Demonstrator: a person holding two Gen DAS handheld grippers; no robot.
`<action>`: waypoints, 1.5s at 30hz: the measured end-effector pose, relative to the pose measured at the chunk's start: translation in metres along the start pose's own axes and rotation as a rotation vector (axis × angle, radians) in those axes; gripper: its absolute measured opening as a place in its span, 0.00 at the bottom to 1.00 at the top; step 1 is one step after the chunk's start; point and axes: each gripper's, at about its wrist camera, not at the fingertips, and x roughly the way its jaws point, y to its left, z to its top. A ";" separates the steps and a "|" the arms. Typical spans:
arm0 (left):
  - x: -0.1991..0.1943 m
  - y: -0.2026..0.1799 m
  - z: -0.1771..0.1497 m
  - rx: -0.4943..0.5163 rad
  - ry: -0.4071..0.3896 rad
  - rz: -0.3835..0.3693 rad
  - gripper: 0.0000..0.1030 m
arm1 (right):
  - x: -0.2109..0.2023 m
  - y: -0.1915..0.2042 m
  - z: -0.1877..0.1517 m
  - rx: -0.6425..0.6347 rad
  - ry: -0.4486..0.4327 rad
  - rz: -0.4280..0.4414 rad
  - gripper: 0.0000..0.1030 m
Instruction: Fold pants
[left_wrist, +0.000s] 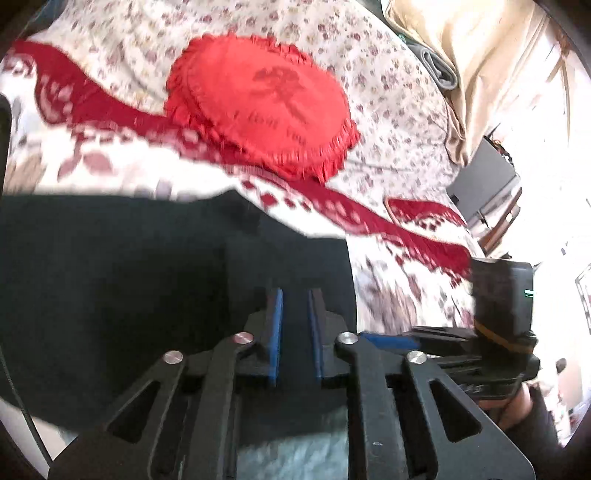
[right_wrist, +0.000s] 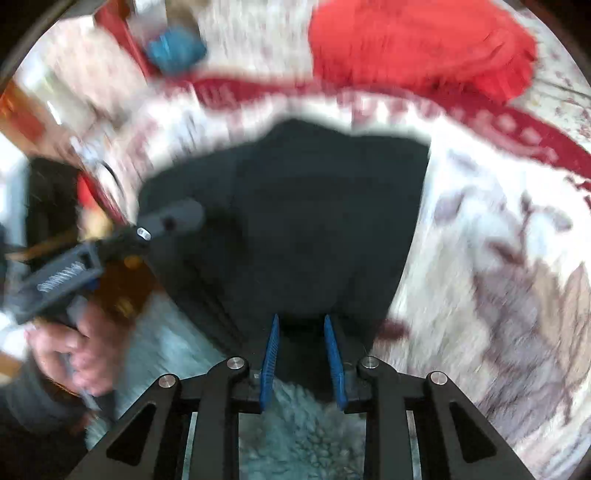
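The dark pants (left_wrist: 147, 280) lie spread on the flowered bed cover (left_wrist: 388, 96), with their near edge under both grippers. My left gripper (left_wrist: 296, 295) sits over the pants' near part. Its blue pads (left_wrist: 277, 314) are drawn close, with dark cloth filling the narrow gap. The right wrist view shows the pants (right_wrist: 314, 206) as a dark block ahead. My right gripper (right_wrist: 303, 321) holds its pads (right_wrist: 271, 347) wider apart, and the pants' edge lies between them. The left gripper (right_wrist: 170, 218) reaches onto the pants' left edge there, held by a hand (right_wrist: 74, 350).
A round red frilled cushion (left_wrist: 258, 103) lies on the bed just beyond the pants. A beige curtain (left_wrist: 480, 66) and a dark screen (left_wrist: 484, 181) stand at the far right. A pale fluffy rug (right_wrist: 295, 435) shows below the pants' near edge. A blue object (right_wrist: 177, 48) sits at the far left.
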 end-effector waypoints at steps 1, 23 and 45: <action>0.008 0.000 0.007 -0.003 0.001 0.025 0.17 | -0.007 -0.004 0.006 0.017 -0.063 -0.026 0.23; -0.014 0.043 -0.015 -0.184 -0.118 0.046 0.38 | 0.013 -0.050 0.036 0.171 -0.209 0.012 0.33; -0.110 0.258 -0.127 -0.896 -0.343 -0.151 0.64 | -0.047 -0.106 0.001 0.504 -0.375 0.024 0.33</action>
